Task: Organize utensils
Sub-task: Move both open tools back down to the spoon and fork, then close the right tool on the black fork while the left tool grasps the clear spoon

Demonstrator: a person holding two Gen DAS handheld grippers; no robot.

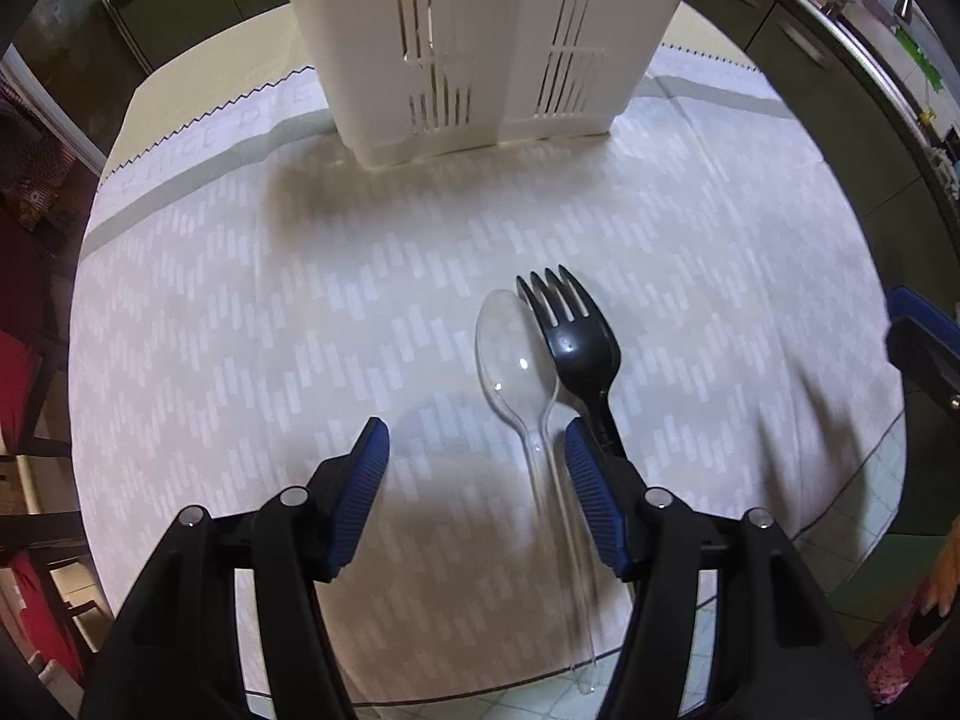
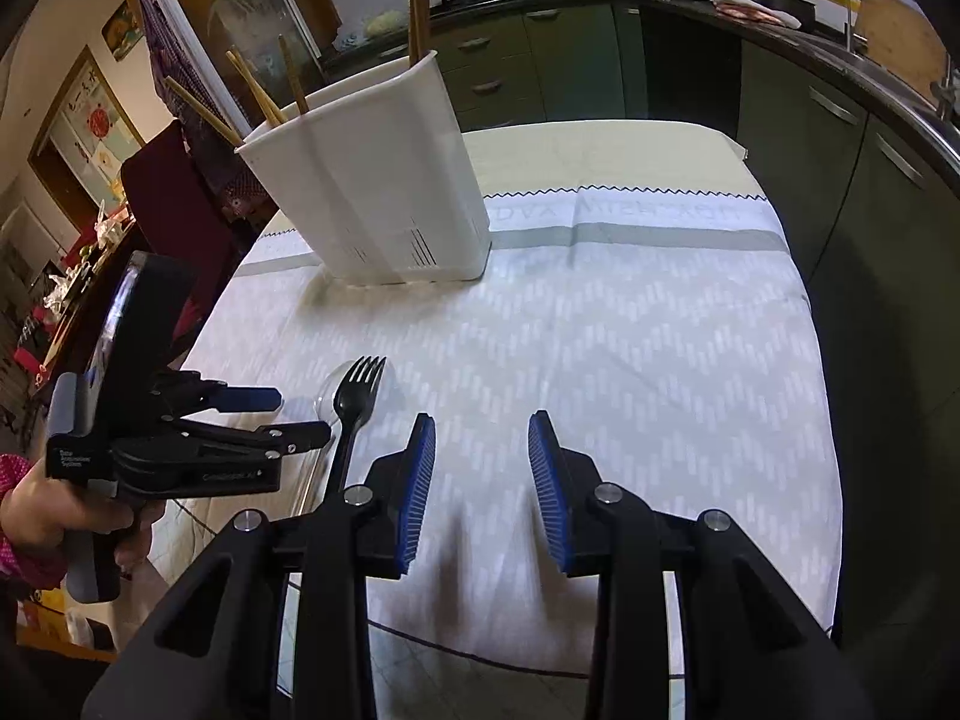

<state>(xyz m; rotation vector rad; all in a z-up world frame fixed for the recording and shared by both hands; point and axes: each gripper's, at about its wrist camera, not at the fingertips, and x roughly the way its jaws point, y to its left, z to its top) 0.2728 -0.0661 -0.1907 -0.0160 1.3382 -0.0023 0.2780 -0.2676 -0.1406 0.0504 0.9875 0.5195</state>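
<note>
A clear plastic spoon point(image 1: 516, 360) and a black plastic fork point(image 1: 576, 336) lie side by side on the patterned cloth, heads toward a white slotted utensil holder point(image 1: 480, 48). My left gripper point(image 1: 474, 438) is open just above them. The spoon's handle runs between its fingers, close to the right one, and the fork's handle passes under that finger. In the right wrist view the fork point(image 2: 360, 396) and the left gripper point(image 2: 300, 414) sit at the left. My right gripper point(image 2: 483, 426) is open over bare cloth with nothing between its pads. The holder point(image 2: 372, 192) has wooden chopsticks point(image 2: 258, 96) in it.
The cloth point(image 2: 600, 330) covers a small table whose near edge shows tiled surface. Dark green cabinets point(image 2: 840, 180) and a counter with pots run along the back and right. A dark red chair point(image 2: 174, 192) stands by the table's left side. A hand point(image 2: 36, 504) holds the left gripper.
</note>
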